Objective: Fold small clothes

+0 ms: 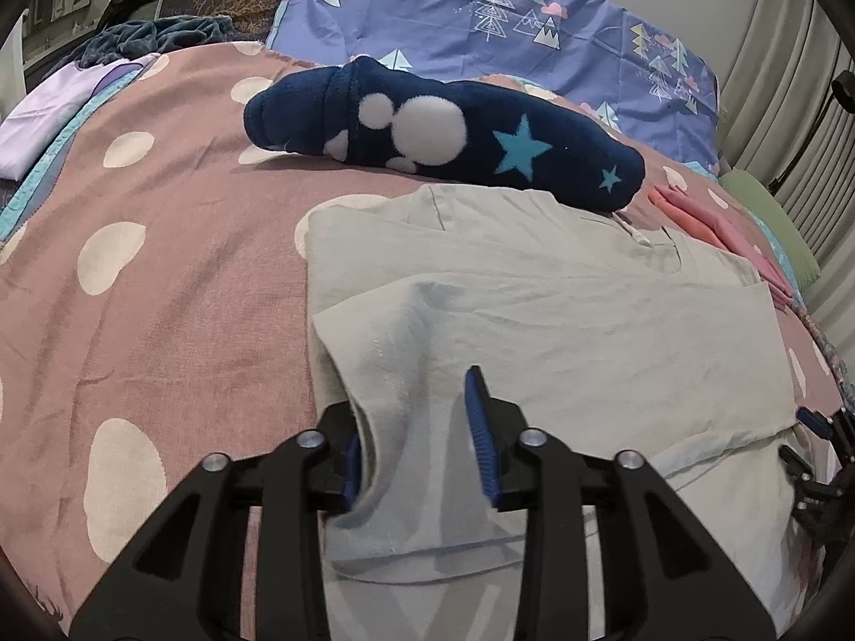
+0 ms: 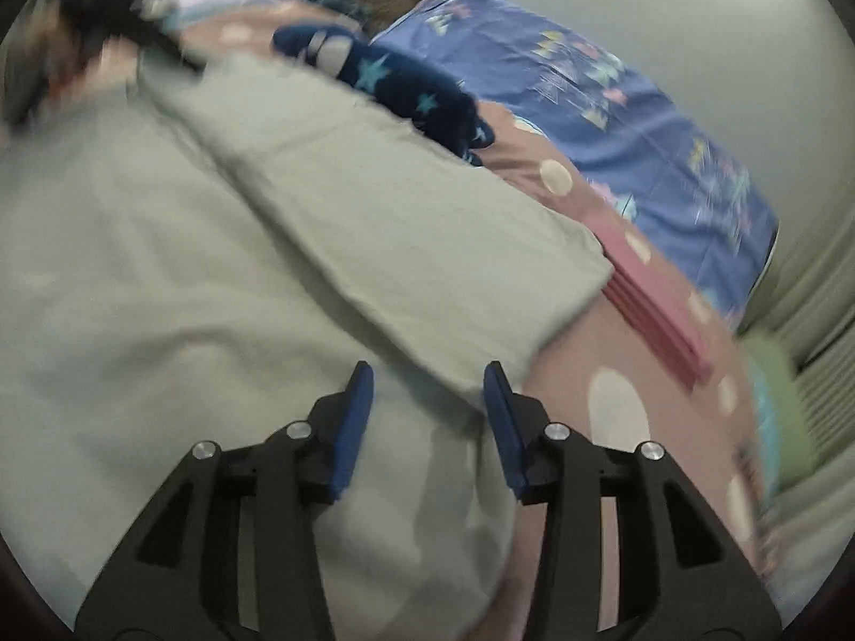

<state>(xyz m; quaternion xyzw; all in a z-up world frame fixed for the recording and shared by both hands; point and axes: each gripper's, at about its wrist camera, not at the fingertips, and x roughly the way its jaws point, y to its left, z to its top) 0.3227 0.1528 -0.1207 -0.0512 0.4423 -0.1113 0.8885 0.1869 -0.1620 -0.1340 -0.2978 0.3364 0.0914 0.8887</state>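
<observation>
A pale grey-green T-shirt (image 1: 534,294) lies on the pink polka-dot bedspread (image 1: 160,267), its near part folded up over the body. My left gripper (image 1: 417,416) is open; a flap of the shirt drapes over its left finger (image 1: 350,459) and lies between the jaws. My right gripper (image 2: 427,400) is open above the shirt's right edge (image 2: 320,267), not holding it; that view is motion-blurred. The right gripper also shows at the right edge of the left wrist view (image 1: 817,443).
A navy plush pillow with stars (image 1: 443,133) lies just beyond the shirt. A blue tree-print pillow (image 1: 507,16) is behind it. Folded pink clothes (image 1: 716,229) and a green item (image 1: 769,219) lie to the right. A lilac garment (image 1: 48,117) is at far left.
</observation>
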